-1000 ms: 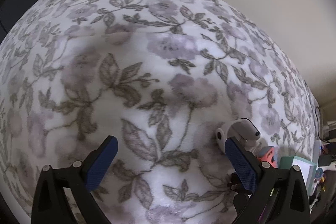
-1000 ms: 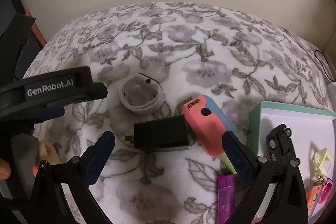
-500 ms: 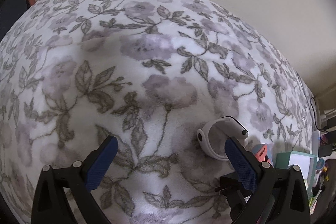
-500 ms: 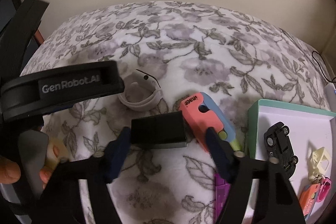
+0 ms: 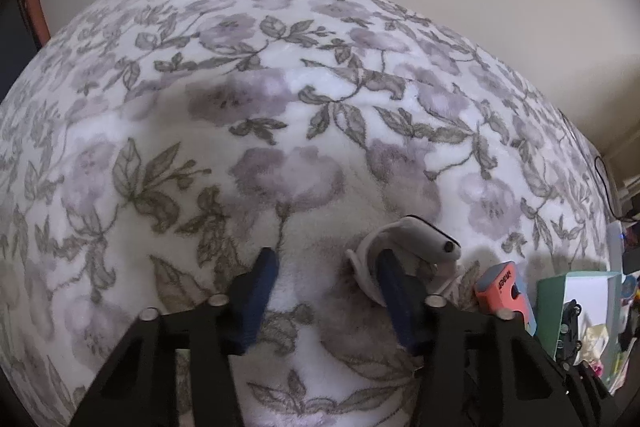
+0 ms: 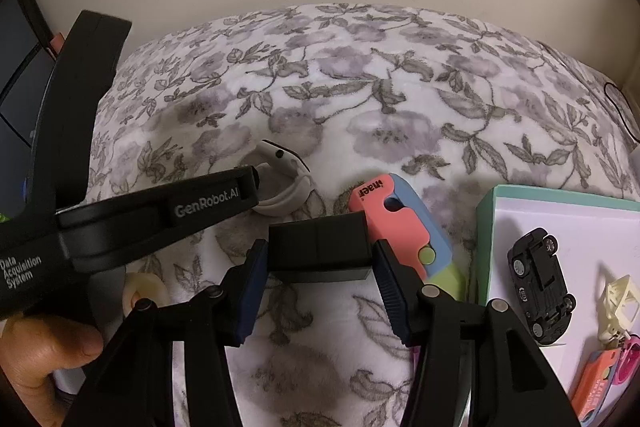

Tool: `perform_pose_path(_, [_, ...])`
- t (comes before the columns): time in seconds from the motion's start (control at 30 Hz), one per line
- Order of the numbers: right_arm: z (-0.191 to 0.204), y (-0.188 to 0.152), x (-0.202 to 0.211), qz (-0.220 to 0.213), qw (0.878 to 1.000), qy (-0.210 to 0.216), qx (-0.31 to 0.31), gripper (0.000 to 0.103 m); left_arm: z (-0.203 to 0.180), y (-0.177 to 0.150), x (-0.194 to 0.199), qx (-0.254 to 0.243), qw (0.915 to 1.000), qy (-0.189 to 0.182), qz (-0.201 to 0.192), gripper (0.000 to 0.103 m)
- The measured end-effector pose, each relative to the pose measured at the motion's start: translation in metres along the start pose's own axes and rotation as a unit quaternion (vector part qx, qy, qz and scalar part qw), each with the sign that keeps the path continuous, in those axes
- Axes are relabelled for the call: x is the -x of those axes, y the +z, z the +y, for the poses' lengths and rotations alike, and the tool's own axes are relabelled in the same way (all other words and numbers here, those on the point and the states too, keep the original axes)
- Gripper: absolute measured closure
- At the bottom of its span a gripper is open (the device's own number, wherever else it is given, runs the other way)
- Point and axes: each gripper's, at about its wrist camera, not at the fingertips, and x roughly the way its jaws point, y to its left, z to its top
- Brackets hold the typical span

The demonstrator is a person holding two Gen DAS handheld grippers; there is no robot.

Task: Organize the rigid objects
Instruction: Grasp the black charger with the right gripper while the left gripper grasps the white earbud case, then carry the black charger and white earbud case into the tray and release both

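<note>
A black power adapter [image 6: 318,247] sits between my right gripper's [image 6: 320,285] blue pads, which press on both of its ends. A white smartwatch [image 5: 408,243] lies on the floral blanket [image 5: 280,107]. My left gripper [image 5: 327,293] hovers low at the watch with its jaws half narrowed. Its right finger [image 5: 394,295] stands against the watch band, its left finger clear of it. In the right wrist view the watch [image 6: 280,167] lies behind the left gripper's black body [image 6: 160,207].
A pink, blue and green folding toy [image 6: 400,227] lies just right of the adapter. A teal box [image 6: 484,247] at the right holds a black toy car [image 6: 540,283] and small plastic pieces. A cream tape roll [image 6: 146,293] and a person's hand [image 6: 48,347] are at the lower left.
My right gripper closed onto the black adapter. My left gripper moved right toward the watch and its jaws narrowed to about half their earlier width.
</note>
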Motion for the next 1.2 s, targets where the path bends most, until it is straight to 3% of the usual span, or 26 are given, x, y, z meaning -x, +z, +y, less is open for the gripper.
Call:
perform_pose_path(0.1, [0.0, 0.0, 0.0, 0.001, 1.0, 0.003, -0.002, 0.05, -0.003, 0.0, 0.001, 0.0, 0.9997, -0.023, -0.002, 0.083])
perform_pose_path(0.17, [0.0, 0.0, 0.0, 0.001, 1.0, 0.003, -0.003, 0.05, -0.006, 0.0, 0.002, -0.003, 0.9995, -0.031, -0.003, 0.09])
perform_pose_path(0.5, [-0.007, 0.003, 0.012, -0.006, 1.0, 0.011, -0.023, 0.05, -0.006, 0.002, 0.015, 0.008, 0.9991, -0.04, -0.01, 0.092])
perform_pose_path(0.87, [-0.019, 0.005, 0.064, -0.043, 0.998, 0.016, -0.049, 0.05, -0.02, 0.002, 0.067, 0.004, 0.9985, -0.038, -0.04, 0.092])
perform_pose_path(1.2, [-0.066, -0.021, 0.109, -0.054, 0.994, -0.03, -0.094, 0.05, -0.069, -0.023, 0.104, -0.028, 0.9968, -0.061, -0.044, 0.092])
